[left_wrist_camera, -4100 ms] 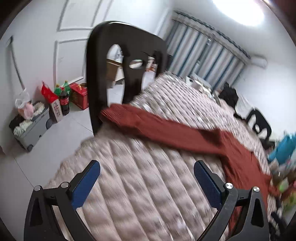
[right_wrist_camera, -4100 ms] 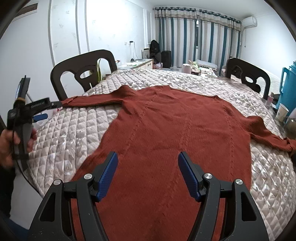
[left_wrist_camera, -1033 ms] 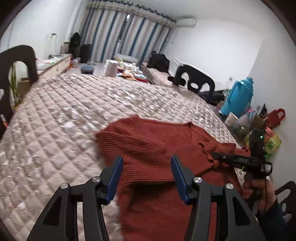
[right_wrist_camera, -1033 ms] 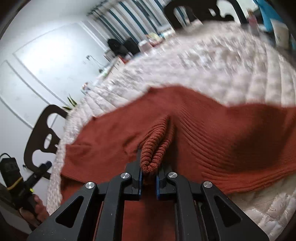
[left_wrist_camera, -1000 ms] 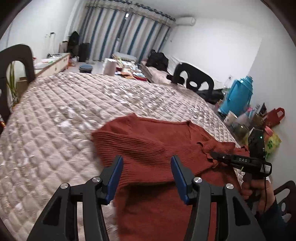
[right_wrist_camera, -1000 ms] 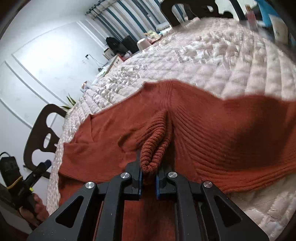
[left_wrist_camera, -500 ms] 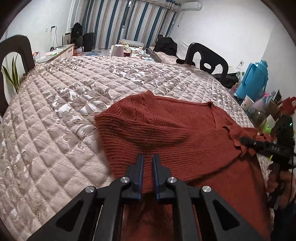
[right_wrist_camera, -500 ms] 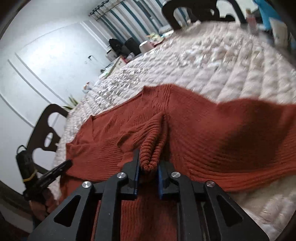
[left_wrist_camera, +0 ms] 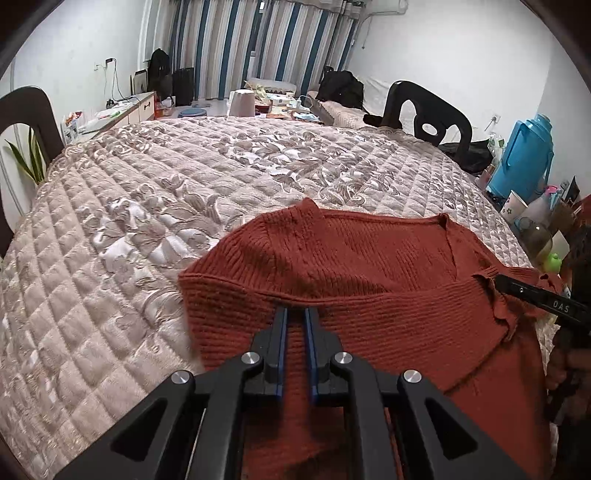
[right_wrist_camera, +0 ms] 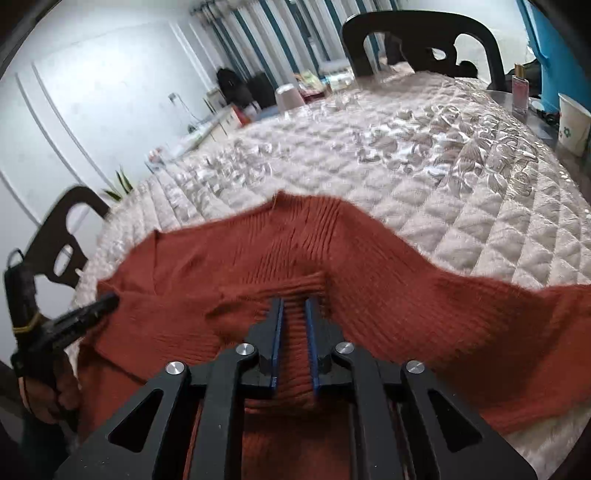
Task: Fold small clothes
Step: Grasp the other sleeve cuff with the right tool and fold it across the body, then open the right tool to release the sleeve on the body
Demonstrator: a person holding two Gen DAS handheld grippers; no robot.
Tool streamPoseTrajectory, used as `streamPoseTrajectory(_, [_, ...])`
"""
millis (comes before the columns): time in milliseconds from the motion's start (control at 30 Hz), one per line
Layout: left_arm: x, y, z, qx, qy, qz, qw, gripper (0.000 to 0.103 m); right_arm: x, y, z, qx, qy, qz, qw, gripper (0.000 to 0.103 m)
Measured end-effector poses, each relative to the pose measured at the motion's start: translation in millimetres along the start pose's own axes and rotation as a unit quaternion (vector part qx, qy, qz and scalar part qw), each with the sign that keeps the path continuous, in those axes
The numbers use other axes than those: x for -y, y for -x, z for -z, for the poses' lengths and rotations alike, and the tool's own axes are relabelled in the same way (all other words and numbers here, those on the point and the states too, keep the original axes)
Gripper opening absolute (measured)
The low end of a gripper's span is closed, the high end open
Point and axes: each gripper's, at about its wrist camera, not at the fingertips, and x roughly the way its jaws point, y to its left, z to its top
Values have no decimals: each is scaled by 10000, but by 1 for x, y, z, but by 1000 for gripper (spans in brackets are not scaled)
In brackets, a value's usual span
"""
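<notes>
A rust-red knitted sweater [left_wrist_camera: 369, 266] lies on the quilted table cover [left_wrist_camera: 147, 221], its sleeves folded in across the body. My left gripper [left_wrist_camera: 295, 314] is shut on the folded sleeve edge, a ridge of knit pinched between its blue pads. The right gripper's tip [left_wrist_camera: 517, 288] shows at that view's right edge, on the sweater's other side. In the right wrist view, my right gripper [right_wrist_camera: 293, 302] has its jaws closing tight on a ribbed fold of the sweater [right_wrist_camera: 406, 280]. The left gripper [right_wrist_camera: 107, 299] touches the garment at far left.
Dark chairs [left_wrist_camera: 428, 110] [right_wrist_camera: 417, 33] stand at the far table edge and another chair [right_wrist_camera: 62, 240] on the left. A blue thermos [left_wrist_camera: 524, 158], cups and bottles crowd the right edge; a paper cup [right_wrist_camera: 572, 122] sits there. A hand [right_wrist_camera: 55, 387] holds the left gripper.
My left gripper went from open around the folded sleeve to shut on it and dropped closer to the sweater. The right gripper kept its ribbed fold and shifted slightly.
</notes>
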Motion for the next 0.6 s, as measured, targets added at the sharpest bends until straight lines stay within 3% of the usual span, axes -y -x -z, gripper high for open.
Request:
streamPoseTrajectory(100, [10, 16, 7, 69, -199, -260, 9994, 13, -4, 15, 2, 116, 60, 199, 9997, 9])
streamPoseTrajectory(233, [17, 44, 21, 311, -210, -150, 9992, 14, -18, 37, 19, 304, 377, 49, 9988, 11])
streamPoseTrajectory(333, [16, 36, 33, 56, -250, -166, 9995, 15, -10, 21, 33, -71, 450, 262, 9986, 11])
streamPoseTrajectory(367, [16, 32, 36, -69, -259, -229, 9994, 16, -7, 23, 32, 6, 330, 150, 9993, 11])
streamPoseTrajectory(500, [21, 53, 44, 100, -309, -259, 9991, 16, -12, 52, 36, 189, 333, 237, 9990, 11])
streamPoseTrajectory(600, [28, 77, 53, 288, -358, -297, 9985, 24, -21, 72, 48, 278, 394, 153, 9987, 11])
